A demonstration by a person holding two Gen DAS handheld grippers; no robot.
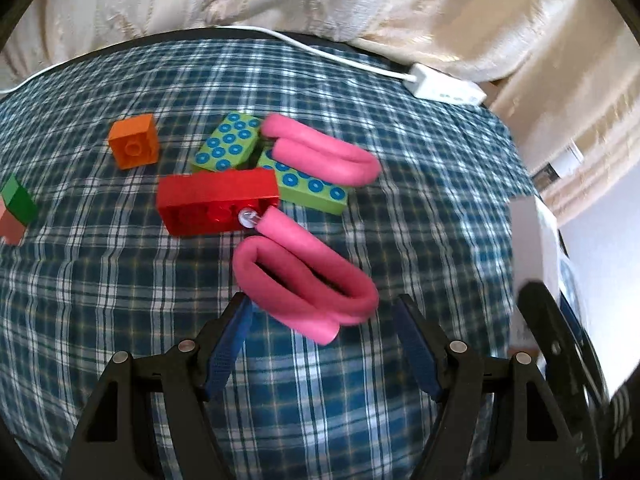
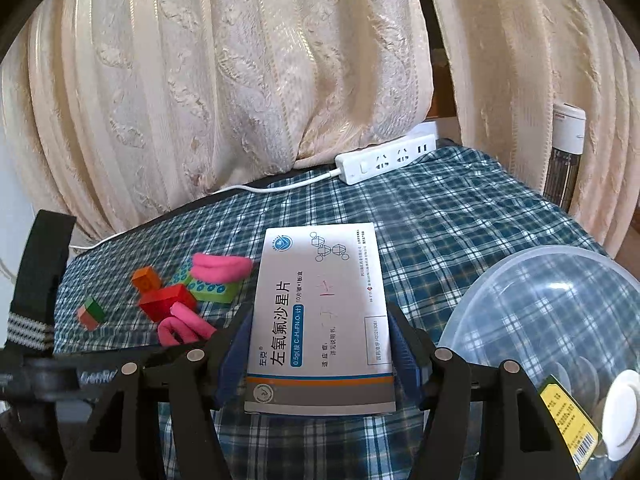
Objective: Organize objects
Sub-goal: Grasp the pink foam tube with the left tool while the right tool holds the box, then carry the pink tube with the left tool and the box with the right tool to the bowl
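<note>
Right wrist view: desk (image 2: 460, 216) under a blue plaid cloth, cream curtain behind. Clear plastic bowl (image 2: 540, 312) sits near right; stiff, light, slick-walled, so best gripped at the rim; it already holds a yellow-labelled packet and a white disc-shaped item. Medicine box (image 2: 320, 312) is clamped between the right tool (image 2: 320, 344) pads, pinched across its narrow sides and held off the cloth. Thin card, light, likely crushable, so a gentle squeeze on the edges looks right; the bowl is probably where it goes.

Left wrist view: left tool (image 1: 322, 336) jaws stand apart with nothing pressed between them, hovering just over the near pink foam roller (image 1: 308, 284), which lies folded in loops on the cloth. Soft, very light, springy; the pads should sink in, so grip across the bunched loops rather than one strand. Its clear end cap touches the red brick (image 1: 216, 204). Behind that are two green dotted bricks (image 1: 228, 142), a second pink roller (image 1: 320, 152) lying across them, an orange brick (image 1: 134, 146), and a small green-and-pink block (image 1: 16, 210) far left. Bricks are hard, smooth plastic; grip their flat sides.
</note>
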